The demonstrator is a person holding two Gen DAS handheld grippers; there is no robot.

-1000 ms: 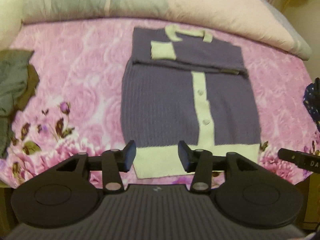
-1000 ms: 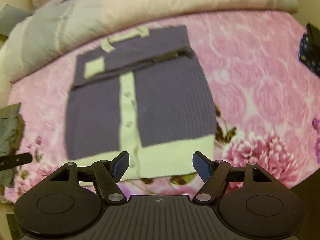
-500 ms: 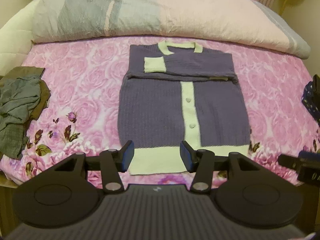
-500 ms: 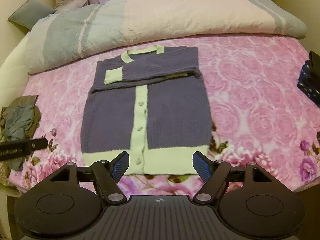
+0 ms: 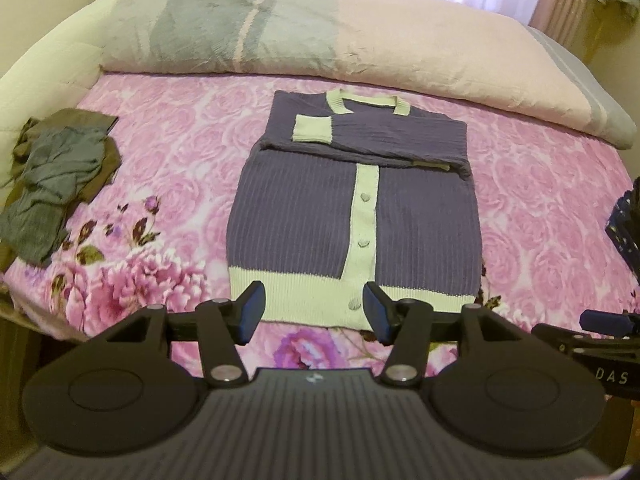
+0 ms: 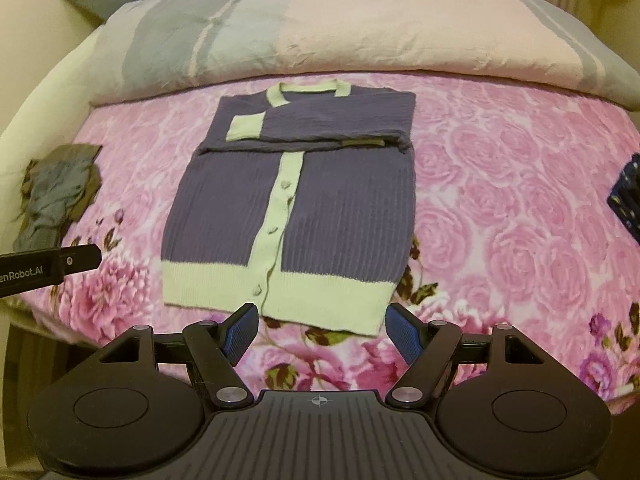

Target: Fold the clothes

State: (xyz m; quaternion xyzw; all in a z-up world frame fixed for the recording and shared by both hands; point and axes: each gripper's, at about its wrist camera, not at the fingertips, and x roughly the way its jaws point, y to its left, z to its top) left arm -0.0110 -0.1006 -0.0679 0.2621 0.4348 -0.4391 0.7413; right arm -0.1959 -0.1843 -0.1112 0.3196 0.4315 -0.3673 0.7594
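A purple knitted cardigan (image 5: 304, 216) (image 6: 348, 208) with pale green hem, button band and collar lies flat on the pink floral bedspread, front up. Both sleeves are folded across the chest, one pale cuff (image 5: 313, 129) (image 6: 246, 127) showing on top. My left gripper (image 5: 312, 312) hangs open just short of the hem's middle, nothing between its fingers. My right gripper (image 6: 320, 330) is also open and empty, held off the hem's near edge. Each gripper's tip shows at the other view's side edge.
A crumpled grey-green garment pile (image 5: 56, 184) (image 6: 56, 196) lies at the bed's left edge. A rolled pink and grey duvet (image 5: 320, 44) (image 6: 340, 36) runs along the far side. A dark blue patterned item (image 5: 626, 224) (image 6: 628, 200) sits at the right edge.
Both grippers have pulled back and up from the cardigan's hem, so more of the bed and duvet shows. The cardigan has not moved. Jaws stay open.
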